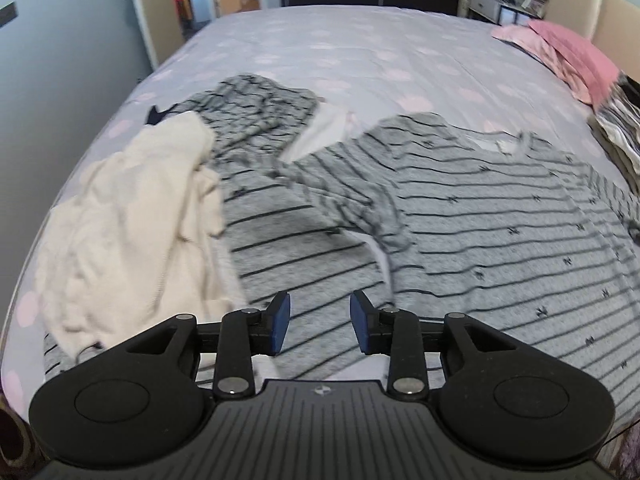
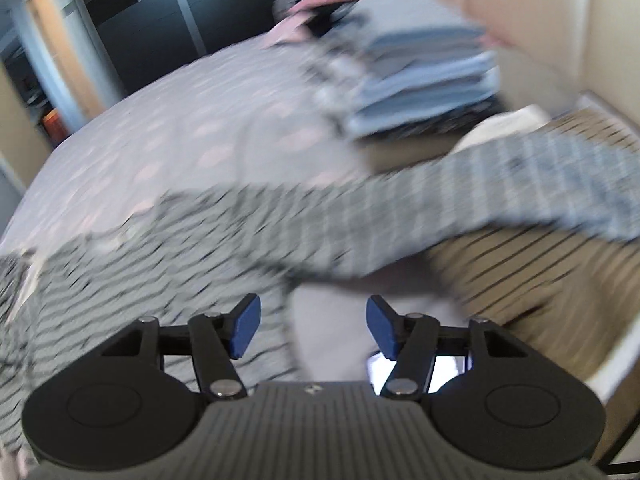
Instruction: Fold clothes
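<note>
The left gripper is hanging over the near part of the grey striped top, its jaws standing apart with nothing between them. The top is lying spread across the bed, a cream garment bunched at its left. The right gripper is hovering with its jaws wide and empty above a striped sleeve; folded clothes are sitting stacked at the far right.

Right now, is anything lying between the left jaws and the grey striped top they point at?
Nothing visible. The left gripper hangs open directly over the grey striped top, its jaws empty. The cream garment lies off to the left, overlapping another striped piece.
</note>
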`<state>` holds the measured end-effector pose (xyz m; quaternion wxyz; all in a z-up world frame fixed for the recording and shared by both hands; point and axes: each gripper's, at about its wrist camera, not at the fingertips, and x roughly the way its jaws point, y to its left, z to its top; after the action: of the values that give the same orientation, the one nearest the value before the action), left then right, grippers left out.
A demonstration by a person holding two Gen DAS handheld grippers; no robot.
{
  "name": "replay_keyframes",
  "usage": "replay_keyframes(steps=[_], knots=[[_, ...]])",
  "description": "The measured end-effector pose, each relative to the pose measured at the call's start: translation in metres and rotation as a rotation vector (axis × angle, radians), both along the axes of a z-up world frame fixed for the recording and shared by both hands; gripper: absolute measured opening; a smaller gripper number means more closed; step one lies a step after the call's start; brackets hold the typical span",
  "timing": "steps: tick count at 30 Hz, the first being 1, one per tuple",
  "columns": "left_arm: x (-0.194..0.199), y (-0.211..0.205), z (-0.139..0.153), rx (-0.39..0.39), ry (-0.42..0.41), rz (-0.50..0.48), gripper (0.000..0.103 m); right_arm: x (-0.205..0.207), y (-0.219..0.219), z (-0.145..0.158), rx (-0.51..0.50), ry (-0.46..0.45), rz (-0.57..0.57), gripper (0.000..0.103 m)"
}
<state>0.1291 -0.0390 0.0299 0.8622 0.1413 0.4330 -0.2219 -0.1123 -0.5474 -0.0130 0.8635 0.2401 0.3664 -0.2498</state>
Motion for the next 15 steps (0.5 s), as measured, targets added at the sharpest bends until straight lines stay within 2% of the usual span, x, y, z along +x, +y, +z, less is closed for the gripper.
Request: replay_keyframes(steps=[2,4,7,10,15], knots=[[0.000,0.006,-0.002,0.001,-0.023,0.006,0.040,0.013,0.014,-0.011,0.026,0.020,0.041,0.063],[0.000,0.012,-0.006,0.000,-0.045,0.014,0.040,0.024,0.029,-0.018,0.021,0.042,0.095,0.063],[0.000,0.019,-0.012,-0.006,-0.058,0.033,0.043,0.038,0.055,-0.026,-0.040,0.078,0.197,0.064],[0.004,0.025,-0.019,0.000,-0.044,0.061,0.044,0.050,0.081,-0.032,-0.095,0.097,0.296,0.066],[0.011,0.030,-0.040,-0.014,0.054,0.073,0.044,0.064,0.115,-0.042,-0.143,0.122,0.427,0.067]])
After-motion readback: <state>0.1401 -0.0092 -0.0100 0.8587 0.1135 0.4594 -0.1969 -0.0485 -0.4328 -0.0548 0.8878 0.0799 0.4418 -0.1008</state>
